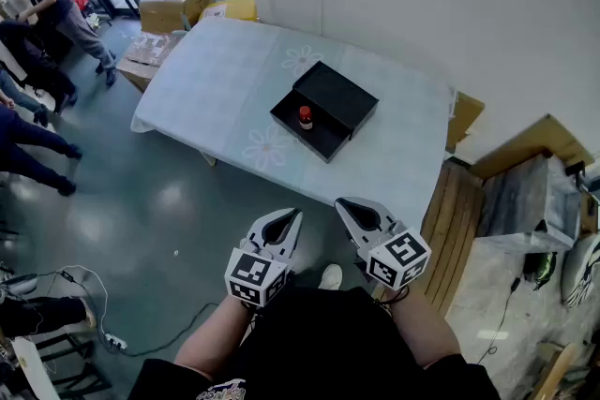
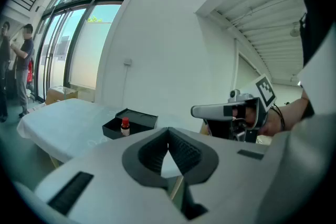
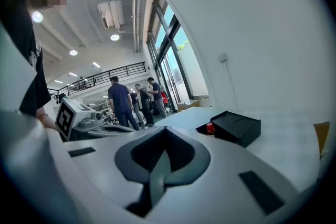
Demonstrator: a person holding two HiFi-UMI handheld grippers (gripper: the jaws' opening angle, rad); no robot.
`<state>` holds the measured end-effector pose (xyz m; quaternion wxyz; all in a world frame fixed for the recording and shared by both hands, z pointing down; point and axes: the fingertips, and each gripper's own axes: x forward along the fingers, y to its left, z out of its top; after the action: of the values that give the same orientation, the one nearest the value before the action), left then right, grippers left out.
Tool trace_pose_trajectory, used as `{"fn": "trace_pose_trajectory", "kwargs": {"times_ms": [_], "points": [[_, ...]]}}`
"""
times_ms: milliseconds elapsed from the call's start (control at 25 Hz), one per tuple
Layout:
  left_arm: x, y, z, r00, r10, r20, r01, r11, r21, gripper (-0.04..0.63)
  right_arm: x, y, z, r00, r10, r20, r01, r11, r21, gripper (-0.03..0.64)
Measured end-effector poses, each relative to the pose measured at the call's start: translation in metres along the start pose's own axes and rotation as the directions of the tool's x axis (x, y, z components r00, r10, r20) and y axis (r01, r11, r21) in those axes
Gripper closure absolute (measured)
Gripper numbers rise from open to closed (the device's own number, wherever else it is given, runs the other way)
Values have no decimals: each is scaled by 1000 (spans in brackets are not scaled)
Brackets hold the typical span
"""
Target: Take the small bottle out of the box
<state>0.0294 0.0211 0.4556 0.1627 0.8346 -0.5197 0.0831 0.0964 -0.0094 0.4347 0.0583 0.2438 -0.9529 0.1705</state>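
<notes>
People point(image 1: 52, 0) stand far left; my left tool point(image 1: 295, 214) and right tool point(image 1: 339, 201) are pressed together; ahead on the counter point(image 1: 225, 80), the box point(image 1: 339, 94) holds the small bottle point(image 1: 305, 117).

Red-capped small bottle point(image 1: 306, 117) upright in black box point(image 1: 325, 109)

bottle point(image 1: 305, 117) in box point(image 1: 339, 96), box on table point(image 1: 220, 80) — centred

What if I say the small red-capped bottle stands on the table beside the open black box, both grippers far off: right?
No: the small bottle stands inside the open black box, not beside it on the table; the head view shows it. The left gripper and right gripper are far off.
</notes>
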Motion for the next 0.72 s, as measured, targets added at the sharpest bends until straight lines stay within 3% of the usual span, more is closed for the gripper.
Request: {"fn": "trace_pose_trajectory", "kwargs": {"times_ms": [720], "points": [[-15,19,-7,1000,-23,-9,22,1000,-15,568,16,7,-2,999,-36,-2,36,999,1,594]]}}
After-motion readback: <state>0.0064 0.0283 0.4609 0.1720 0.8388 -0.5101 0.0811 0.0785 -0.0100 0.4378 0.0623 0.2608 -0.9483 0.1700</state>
